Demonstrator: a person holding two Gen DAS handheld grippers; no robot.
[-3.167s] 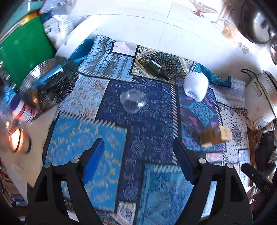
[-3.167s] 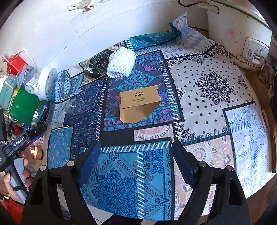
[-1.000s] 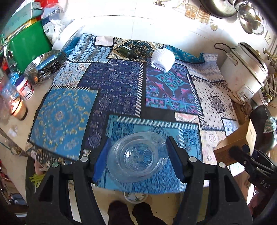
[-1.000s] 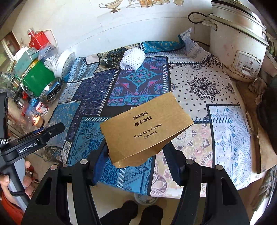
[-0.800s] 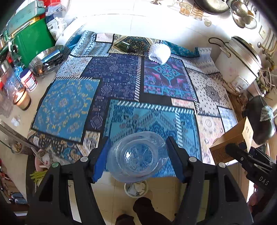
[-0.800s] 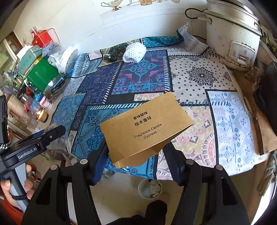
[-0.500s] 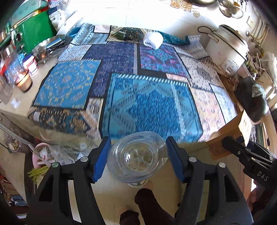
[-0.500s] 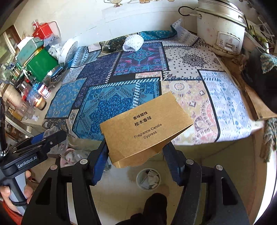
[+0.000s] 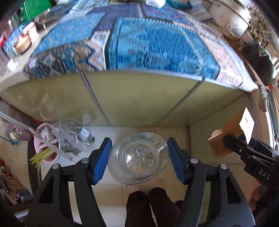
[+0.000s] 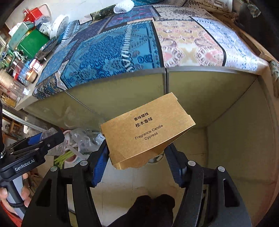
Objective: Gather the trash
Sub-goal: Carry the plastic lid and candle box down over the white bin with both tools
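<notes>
My left gripper (image 9: 137, 159) is shut on a clear plastic cup (image 9: 137, 159) and holds it low, in front of the cabinet and over the tiled floor. My right gripper (image 10: 137, 157) is shut on a brown cardboard candle box (image 10: 148, 131), also held below the counter edge; the box shows at the right of the left wrist view (image 9: 230, 134). A small round trash bin (image 10: 157, 158) on the floor is mostly hidden behind the box. A white foam fruit net (image 10: 122, 7) and a dark bottle (image 10: 100, 16) lie at the far end of the patterned cloth (image 10: 113, 52).
Pale green cabinet doors (image 9: 136, 97) stand under the counter. A pink basket (image 9: 47, 152) with scraps and a crumpled plastic bag (image 9: 69, 136) sit on the floor at the left. A lit candle (image 9: 22, 44), jars and a green tin (image 10: 32, 43) crowd the counter's left end.
Both grippers have dropped from above the counter to below its edge, carrying the cup and the box. The view has tilted toward the floor.
</notes>
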